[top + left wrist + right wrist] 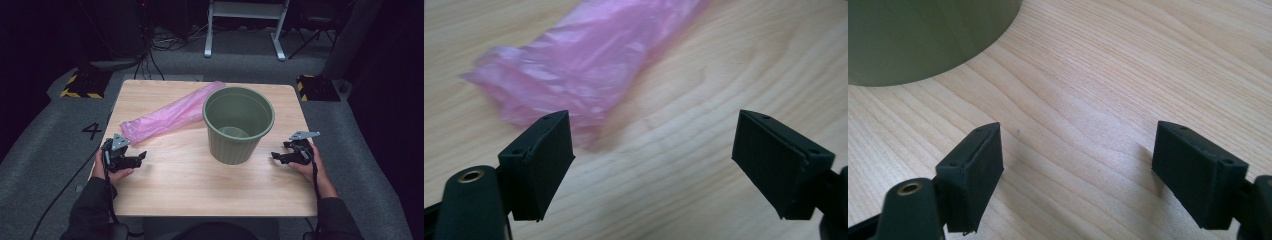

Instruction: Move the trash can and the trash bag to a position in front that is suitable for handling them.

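The left gripper (141, 156) hangs low over the wooden counter (200, 185), jaws spread wide with nothing between them; bare wood shows in the gap in the left gripper view. Just ahead of it, slightly toward its left jaw, lies the near end of a crumpled pink bag (574, 65), close to the jaw tips but not touching them. In the high view the bag (165, 117) stretches away from this gripper across the counter, its far end passing behind the green bin (238, 125). The right gripper (275, 156) is also released, jaws wide apart over bare wood, holding nothing. The bin stands upright just ahead of it and to its left, near but apart; in the right gripper view its ribbed wall (923, 40) sits beyond the left jaw. The two grippers face each other, with the bin between them and slightly farther off.
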Demonstrator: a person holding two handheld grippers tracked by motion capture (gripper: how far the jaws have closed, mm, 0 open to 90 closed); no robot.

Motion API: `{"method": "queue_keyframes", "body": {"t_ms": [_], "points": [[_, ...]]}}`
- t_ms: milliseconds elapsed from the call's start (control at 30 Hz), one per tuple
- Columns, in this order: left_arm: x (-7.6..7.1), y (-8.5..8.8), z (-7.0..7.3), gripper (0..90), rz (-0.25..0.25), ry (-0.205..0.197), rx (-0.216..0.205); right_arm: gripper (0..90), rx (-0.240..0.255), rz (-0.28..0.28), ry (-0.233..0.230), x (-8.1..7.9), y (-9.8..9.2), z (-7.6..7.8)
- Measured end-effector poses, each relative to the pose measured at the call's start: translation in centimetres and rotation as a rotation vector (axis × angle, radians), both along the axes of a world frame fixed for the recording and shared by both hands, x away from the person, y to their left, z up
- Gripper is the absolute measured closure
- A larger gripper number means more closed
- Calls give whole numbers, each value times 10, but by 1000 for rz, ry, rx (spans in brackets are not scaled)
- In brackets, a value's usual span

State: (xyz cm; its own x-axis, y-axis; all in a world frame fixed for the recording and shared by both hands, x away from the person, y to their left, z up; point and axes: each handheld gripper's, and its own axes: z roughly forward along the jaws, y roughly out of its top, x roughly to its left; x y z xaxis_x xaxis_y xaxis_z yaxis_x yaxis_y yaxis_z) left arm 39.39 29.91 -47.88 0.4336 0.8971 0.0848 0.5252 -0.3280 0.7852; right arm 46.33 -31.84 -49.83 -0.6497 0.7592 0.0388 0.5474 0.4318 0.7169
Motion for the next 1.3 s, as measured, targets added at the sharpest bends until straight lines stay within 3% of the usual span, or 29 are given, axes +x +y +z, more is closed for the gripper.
{"method": "queue_keyframes", "body": {"t_ms": [133, 233, 467, 600, 667, 767, 800, 833, 900, 967, 1067, 1133, 1300], "points": [[6, 11, 5, 169, 22, -9, -32, 200, 10, -20, -12, 0, -1, -2], [9, 16, 7, 175, 45, -30, -30, 180, -16, -27, -33, 0, 3, -3], [18, 19, 5, 167, 39, 0, -26, 158, -21, -29, -41, 0, 4, -4], [25, 18, 7, 168, 43, -3, -25, 157, -20, -31, -42, 0, 4, -4], [29, 16, 6, 174, 56, -15, 6, 157, -19, -33, -42, 0, 4, -4], [39, 16, 3, 178, 58, 12, 6, 157, -17, -36, -43, 0, 4, -4], [42, 16, 3, 188, 58, 22, 25, 157, -17, -36, -43, 0, 4, -4], [46, 14, 2, 210, 65, 38, 21, 157, -17, -36, -43, 0, 4, -4], [50, 13, 1, 364, 52, 42, 39, 157, -16, -37, -43, 0, 4, -4], [54, 11, -2, 493, 22, 82, 29, 157, -16, -37, -45, 0, 4, -5], [56, 7, -6, 643, -24, 120, 52, 157, -16, -37, -45, 0, 4, -5], [56, 3, -7, 695, -37, 124, 83, 157, -16, -37, -45, 0, 4, -5], [56, 1, -11, 809, -76, 143, 60, 157, -16, -37, -45, 0, 4, -5]]}}
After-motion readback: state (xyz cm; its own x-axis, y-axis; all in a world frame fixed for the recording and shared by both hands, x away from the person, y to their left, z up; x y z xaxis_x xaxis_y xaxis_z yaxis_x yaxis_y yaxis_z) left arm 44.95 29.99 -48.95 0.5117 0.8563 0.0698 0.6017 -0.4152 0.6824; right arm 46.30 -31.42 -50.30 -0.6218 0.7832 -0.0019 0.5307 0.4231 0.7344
